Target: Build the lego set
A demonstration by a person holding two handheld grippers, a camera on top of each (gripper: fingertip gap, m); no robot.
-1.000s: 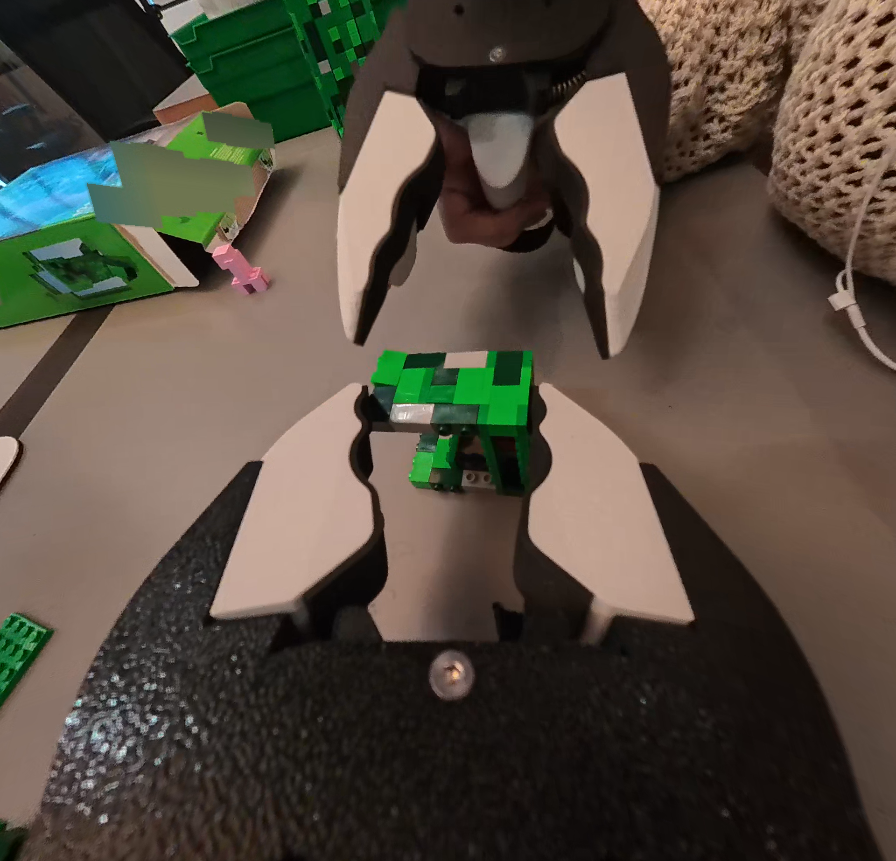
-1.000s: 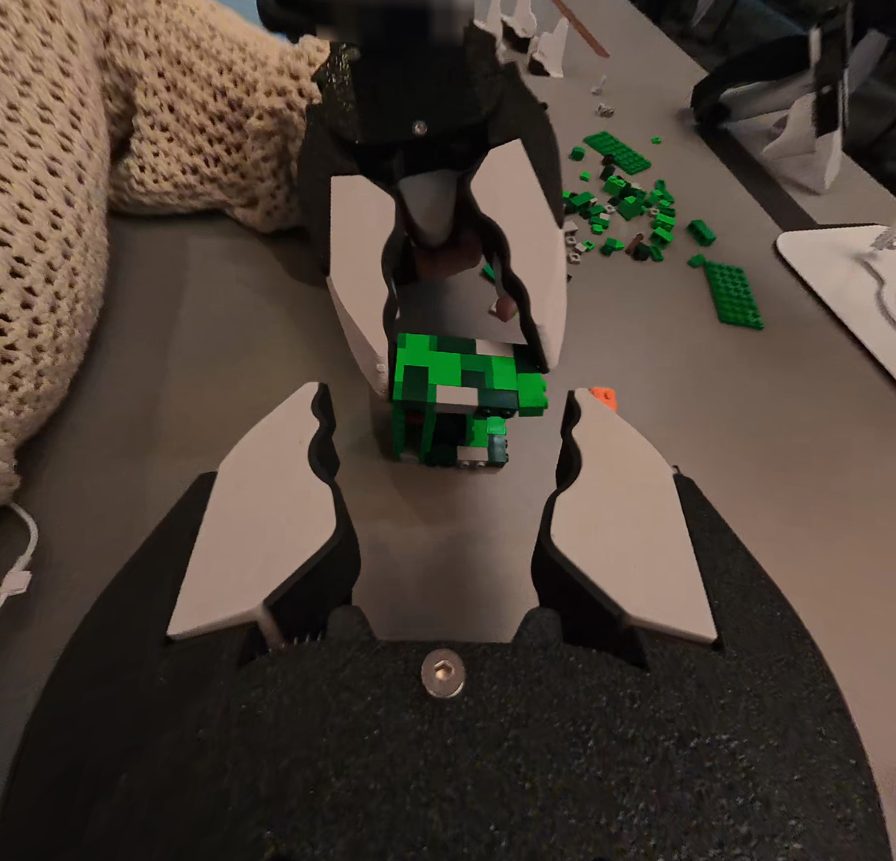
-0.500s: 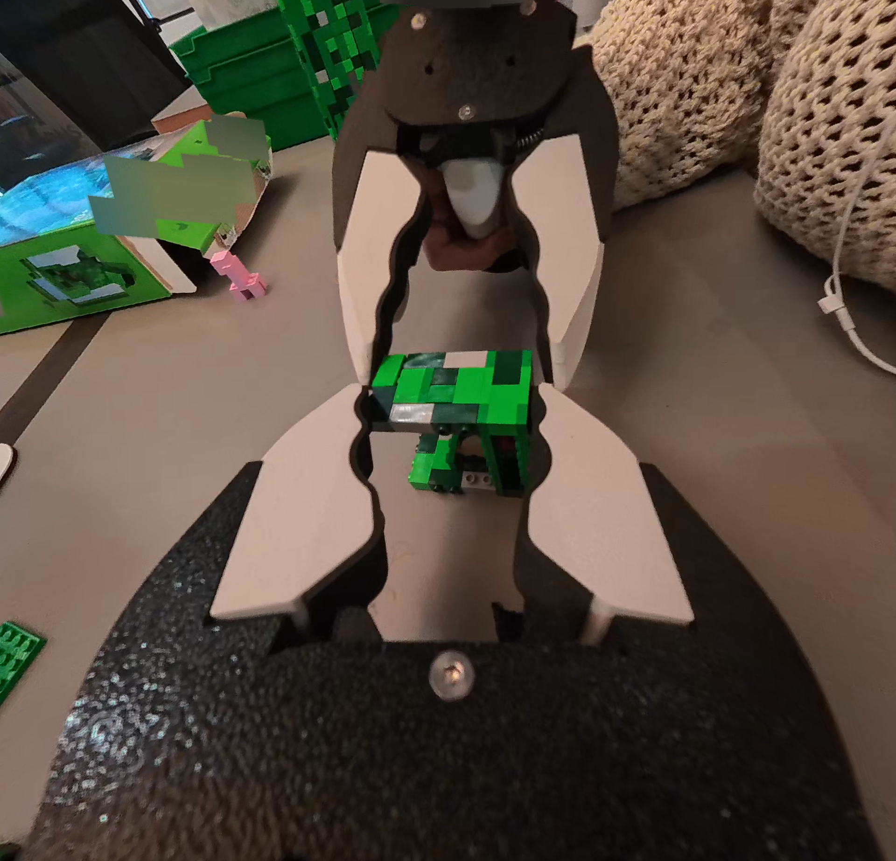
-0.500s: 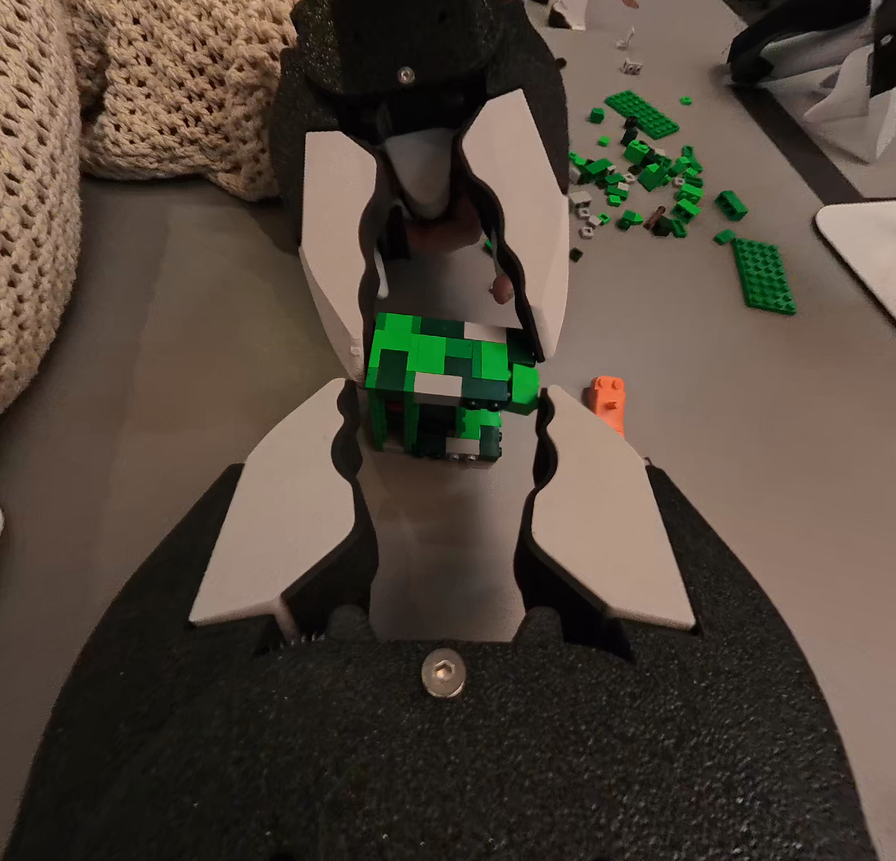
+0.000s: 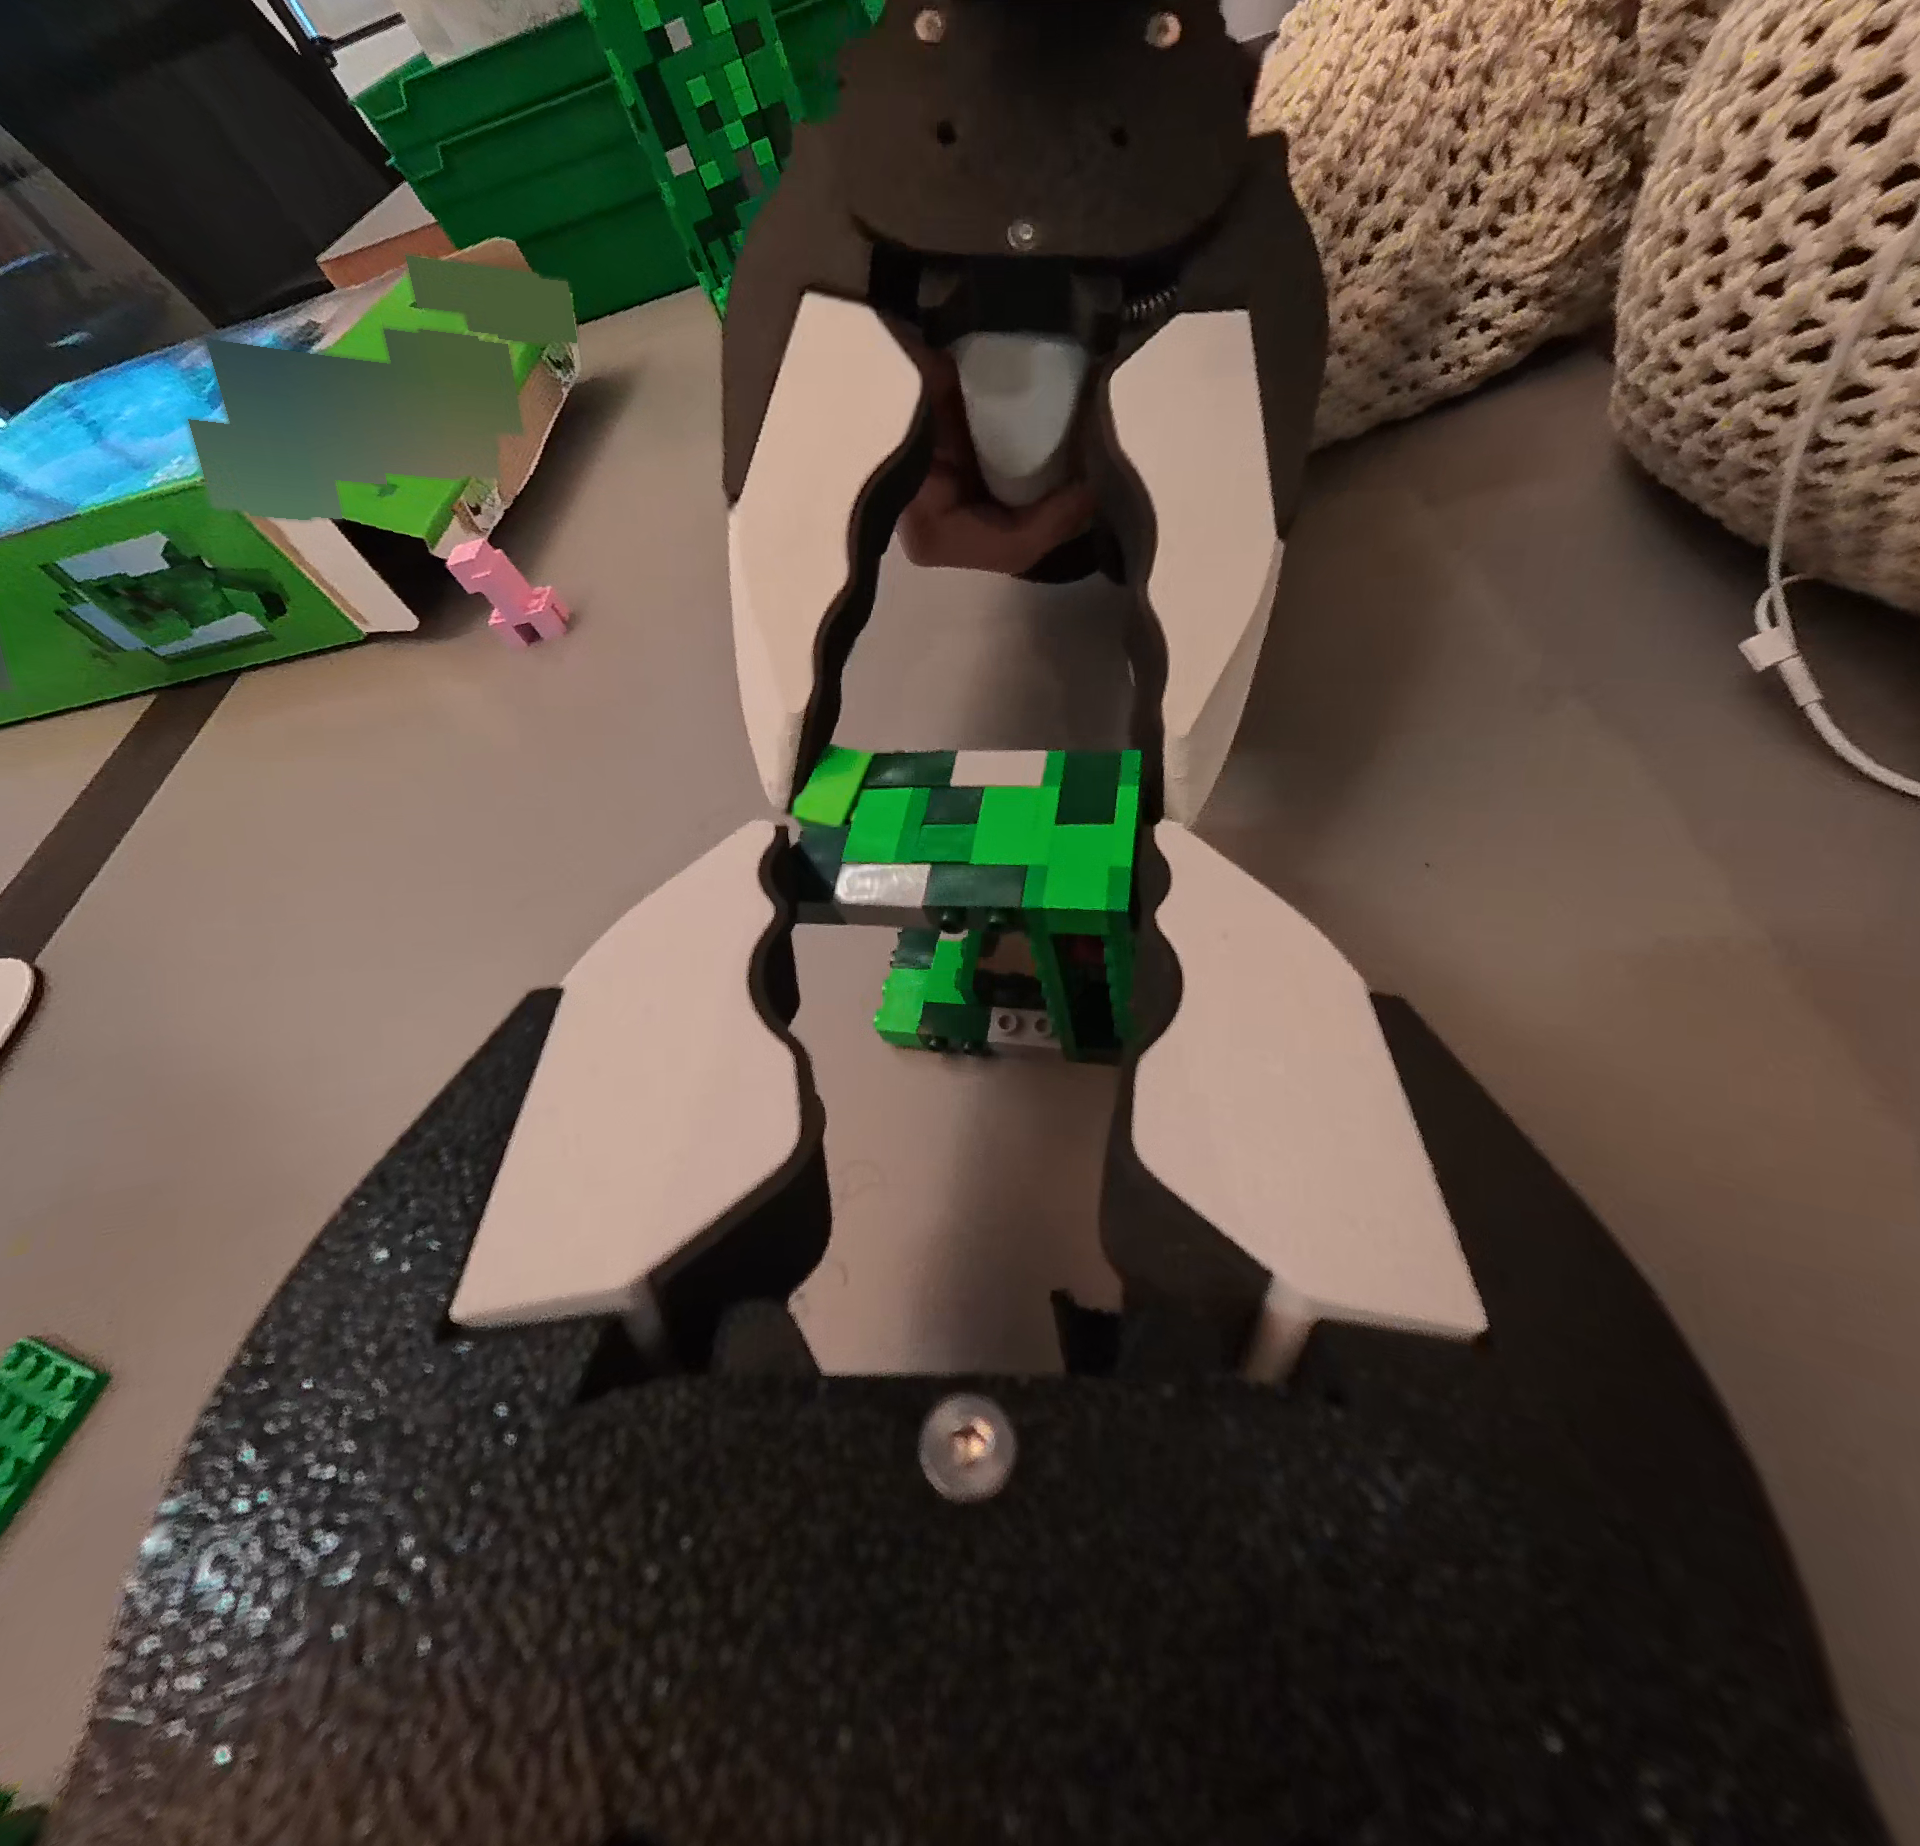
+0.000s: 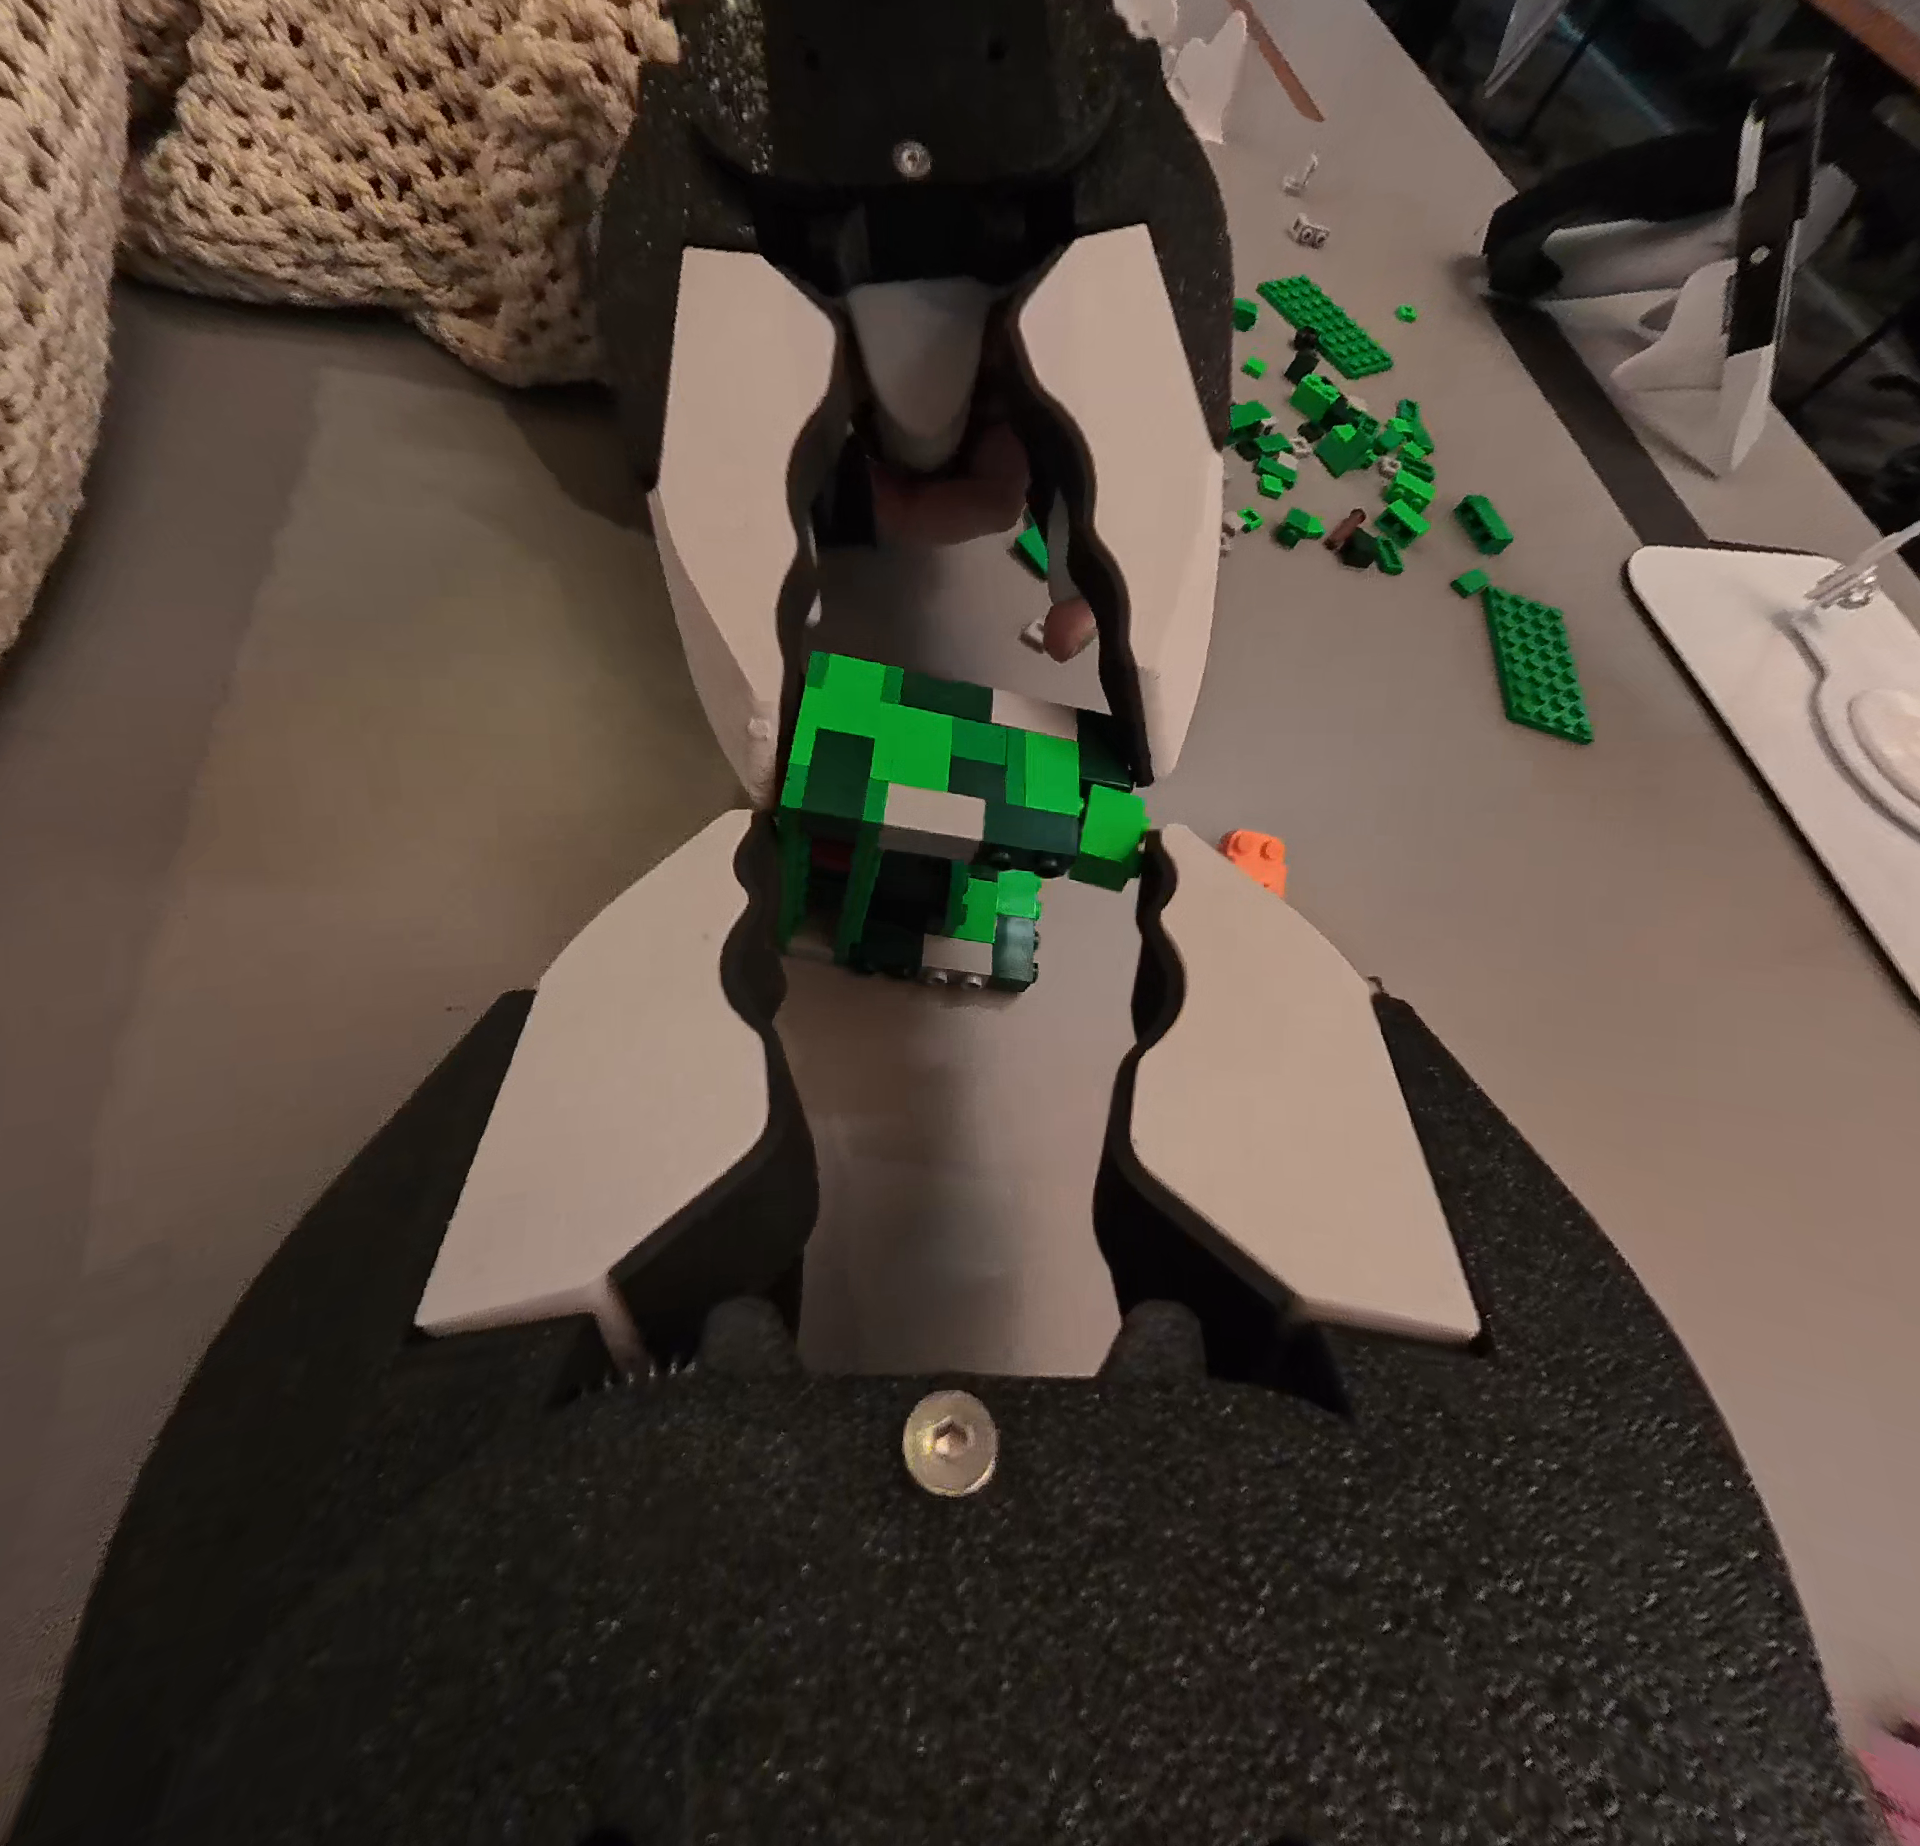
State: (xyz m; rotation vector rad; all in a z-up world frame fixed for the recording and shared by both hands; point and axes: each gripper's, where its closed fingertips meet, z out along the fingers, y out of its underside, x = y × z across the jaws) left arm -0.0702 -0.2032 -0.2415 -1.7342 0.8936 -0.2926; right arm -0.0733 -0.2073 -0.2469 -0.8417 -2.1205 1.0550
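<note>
1. We see the blocky green-and-white lego build (image 5: 971, 861) standing on the grey table (image 5: 416, 861).
2. Our left gripper (image 5: 961, 851) clamps its sides.
3. Our right gripper (image 6: 945, 840) clamps it from opposite.
4. Loose green bricks (image 6: 1340, 446) lie well apart.

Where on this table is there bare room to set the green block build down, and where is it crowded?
Bare grey table lies between the green block build and the knitted cushions. In the left wrist view, another bare stretch runs toward the white cable. Crowded: the loose green bricks and the white tray.
</note>
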